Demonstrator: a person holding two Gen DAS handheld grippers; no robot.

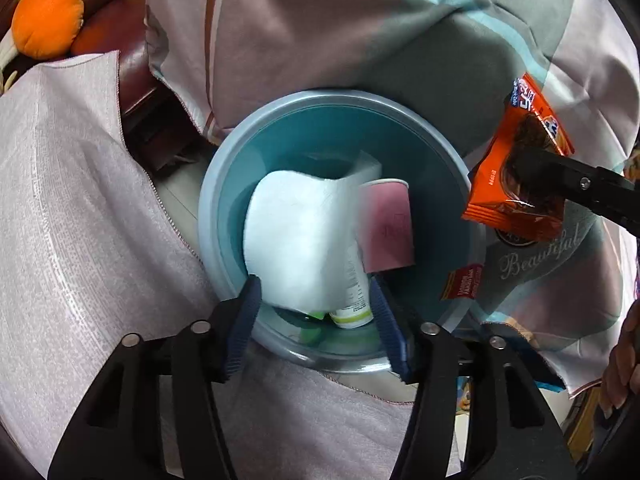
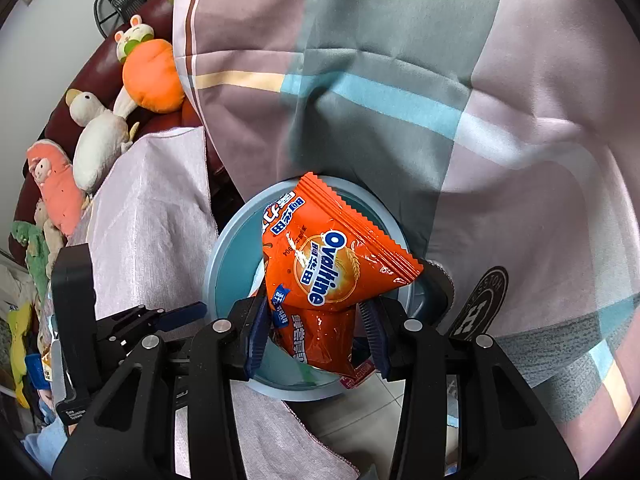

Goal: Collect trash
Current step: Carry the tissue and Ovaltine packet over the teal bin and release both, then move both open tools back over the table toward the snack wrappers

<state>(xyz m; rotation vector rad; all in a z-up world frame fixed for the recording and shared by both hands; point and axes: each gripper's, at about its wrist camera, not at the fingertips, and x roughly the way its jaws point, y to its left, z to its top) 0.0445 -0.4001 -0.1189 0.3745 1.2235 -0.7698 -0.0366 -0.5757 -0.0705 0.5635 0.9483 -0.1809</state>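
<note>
Left wrist view looks straight down into the blue bin [image 1: 224, 216], where the left gripper [image 1: 316, 320] hangs over the near rim with its fingers spread wide and nothing between them; a white tissue [image 1: 296, 240], a pink paper cup [image 1: 388, 228] and a small white bottle [image 1: 354, 312] lie inside the bin. Right wrist view shows the right gripper [image 2: 316, 332] pinching the lower part of an orange Ovaltine packet [image 2: 332, 268] above the bin's opening [image 2: 228, 264], with the checked bedsheet [image 2: 440, 100] behind its far rim.
</note>
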